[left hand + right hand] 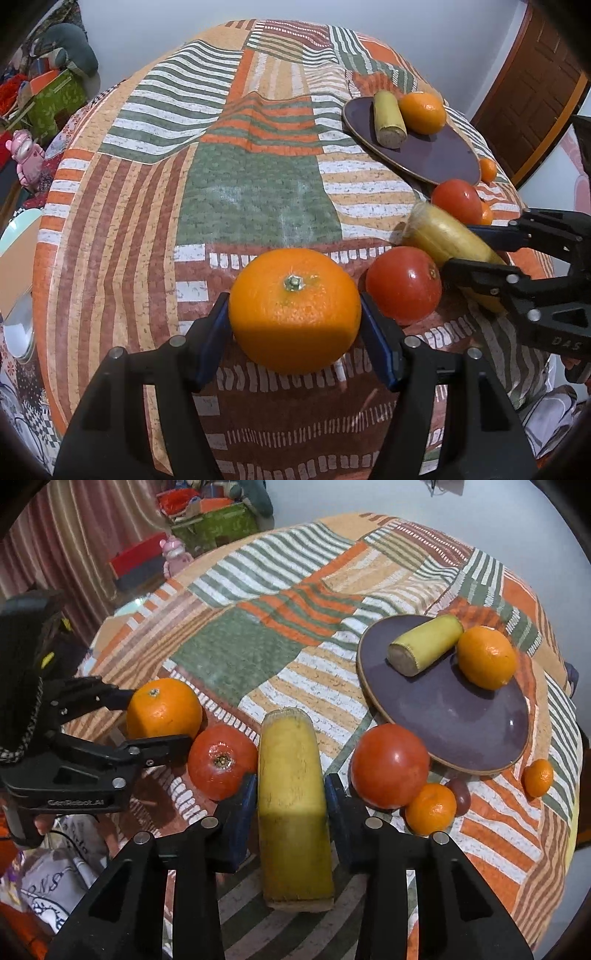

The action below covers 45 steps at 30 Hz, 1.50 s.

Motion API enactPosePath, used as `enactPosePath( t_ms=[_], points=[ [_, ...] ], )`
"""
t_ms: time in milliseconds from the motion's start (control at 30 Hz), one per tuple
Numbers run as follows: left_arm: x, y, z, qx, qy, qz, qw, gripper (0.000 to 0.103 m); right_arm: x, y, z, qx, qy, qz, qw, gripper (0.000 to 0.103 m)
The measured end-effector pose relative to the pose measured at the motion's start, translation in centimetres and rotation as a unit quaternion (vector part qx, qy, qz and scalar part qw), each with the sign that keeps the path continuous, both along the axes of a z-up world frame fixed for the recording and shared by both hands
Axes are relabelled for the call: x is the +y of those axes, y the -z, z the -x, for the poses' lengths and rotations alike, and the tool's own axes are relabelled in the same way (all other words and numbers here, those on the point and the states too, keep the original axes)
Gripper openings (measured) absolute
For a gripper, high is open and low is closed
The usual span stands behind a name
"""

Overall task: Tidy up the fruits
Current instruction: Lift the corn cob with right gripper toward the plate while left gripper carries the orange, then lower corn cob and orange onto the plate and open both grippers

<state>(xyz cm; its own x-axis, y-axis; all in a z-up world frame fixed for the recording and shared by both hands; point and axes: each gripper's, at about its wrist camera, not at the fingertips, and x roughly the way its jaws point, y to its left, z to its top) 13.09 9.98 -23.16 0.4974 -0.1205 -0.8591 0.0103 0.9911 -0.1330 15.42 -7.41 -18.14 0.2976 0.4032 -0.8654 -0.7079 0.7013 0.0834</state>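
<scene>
Banana piece (293, 812): on cloth, long axis parallel to right gripper (291, 794) fingers, clamped between them. Plate (461, 716) lies ahead-right, nearer this arm. Orange (294, 309): pinched in left gripper (294, 334). Tomato (403, 284) between them.

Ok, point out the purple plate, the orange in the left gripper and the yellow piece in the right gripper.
purple plate (461, 716): right wrist view, bare middle of its surface.
orange (295, 314): left wrist view, front of its skin, between the pads.
yellow piece (291, 775): right wrist view, upper side, between the pads.
</scene>
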Motion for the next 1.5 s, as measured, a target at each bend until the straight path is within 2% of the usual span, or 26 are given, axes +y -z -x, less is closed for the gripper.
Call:
enactPosePath(
  t_ms=[167, 333, 533, 800, 1067, 1267, 1500],
  points=[
    [-0.2, -0.9, -0.2, -0.008, 0.000, 0.002, 1.0000, 0.065, -1.4, -1.7, -0.8, -0.011, 0.030, -0.038, 0.999, 0.034],
    [-1.2, -3.1, -0.8, -0.036, 0.010, -0.007, 0.9993, 0.065, -3.2, -4.1, -1.7, -0.036, 0.059, -0.071, 0.995, 0.034],
    [-3.2, -5.7, -2.5, -0.068, 0.028, -0.009, 0.9973, 0.065, -5.3, -6.2, -3.0, -0.069, 0.092, -0.090, 0.989, 0.034],
    [-6.5, -6.9, -6.2, -0.081, 0.050, -0.014, 0.9954, 0.065, -8.5, -7.7, -5.3, -0.096, 0.134, -0.111, 0.980, 0.034],
    [-9.1, -6.3, -10.3, -0.065, 0.075, -0.016, 0.9949, 0.065, -9.6, -7.7, -7.3, -0.123, 0.145, -0.106, 0.976, 0.034],
    [-10.4, -5.1, -12.6, -0.049, 0.089, -0.025, 0.9945, 0.065, -8.9, -6.4, -8.9, -0.128, 0.127, -0.090, 0.979, 0.034],
    [-10.4, -3.8, -14.2, -0.031, 0.088, -0.026, 0.9953, 0.065, -7.3, -3.7, -10.7, -0.110, 0.098, -0.063, 0.987, 0.034]
  ],
)
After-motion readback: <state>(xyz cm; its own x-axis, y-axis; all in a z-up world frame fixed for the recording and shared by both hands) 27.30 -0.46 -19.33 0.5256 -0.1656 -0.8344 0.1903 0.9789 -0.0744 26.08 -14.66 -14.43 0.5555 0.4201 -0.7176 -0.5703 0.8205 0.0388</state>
